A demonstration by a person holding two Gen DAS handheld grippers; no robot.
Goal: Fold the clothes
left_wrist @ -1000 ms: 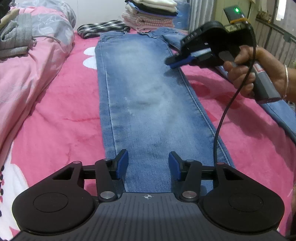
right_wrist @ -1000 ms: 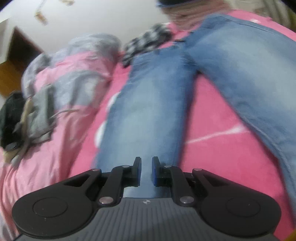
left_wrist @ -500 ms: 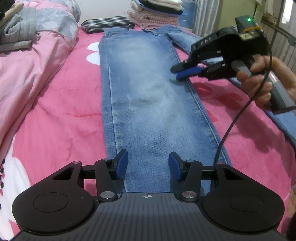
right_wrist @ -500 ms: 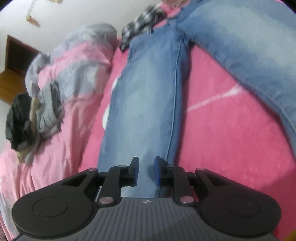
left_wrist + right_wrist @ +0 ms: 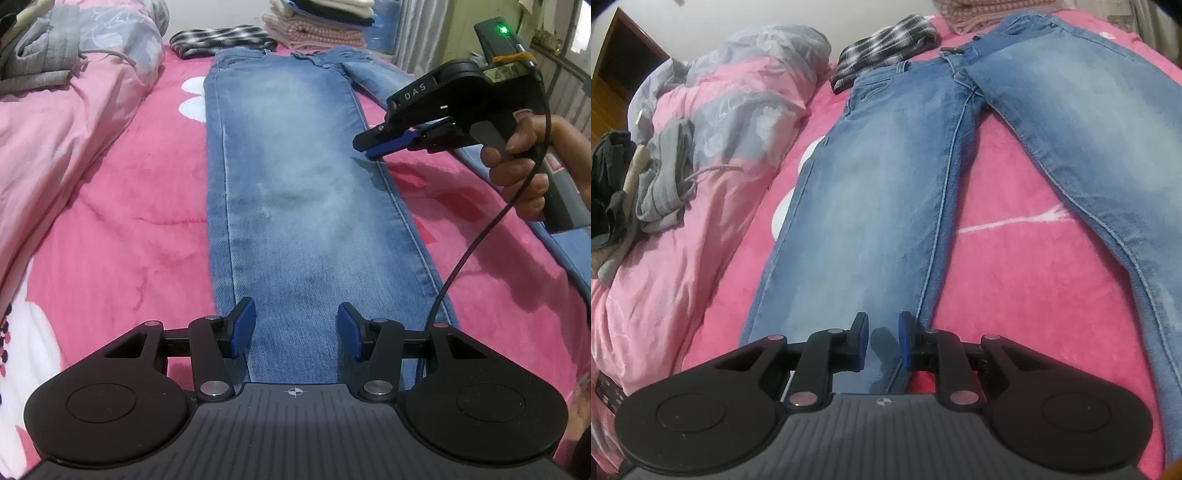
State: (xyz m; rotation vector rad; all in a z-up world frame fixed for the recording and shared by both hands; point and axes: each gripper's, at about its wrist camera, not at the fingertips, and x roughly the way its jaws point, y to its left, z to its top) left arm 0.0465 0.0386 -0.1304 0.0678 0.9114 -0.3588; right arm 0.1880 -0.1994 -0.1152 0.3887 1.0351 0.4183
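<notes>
Left wrist view: left hand-held gripper (image 5: 295, 328) is hovering open over the jeans (image 5: 295, 192); right hand-held gripper (image 5: 373, 146), narrowly open and empty, is risking pinching only the inner seam and bunching that leg.

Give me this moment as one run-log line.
jeans: flat on bed, legs apart, unfolded | left gripper: open over hem | right gripper: slightly open, empty, over left leg's inner seam

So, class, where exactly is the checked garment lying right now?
The checked garment lies at the far end of the pink bed cover, just beyond the jeans' waistband, beside the rumpled quilt; the left wrist view shows it beside the folded stack.
</notes>
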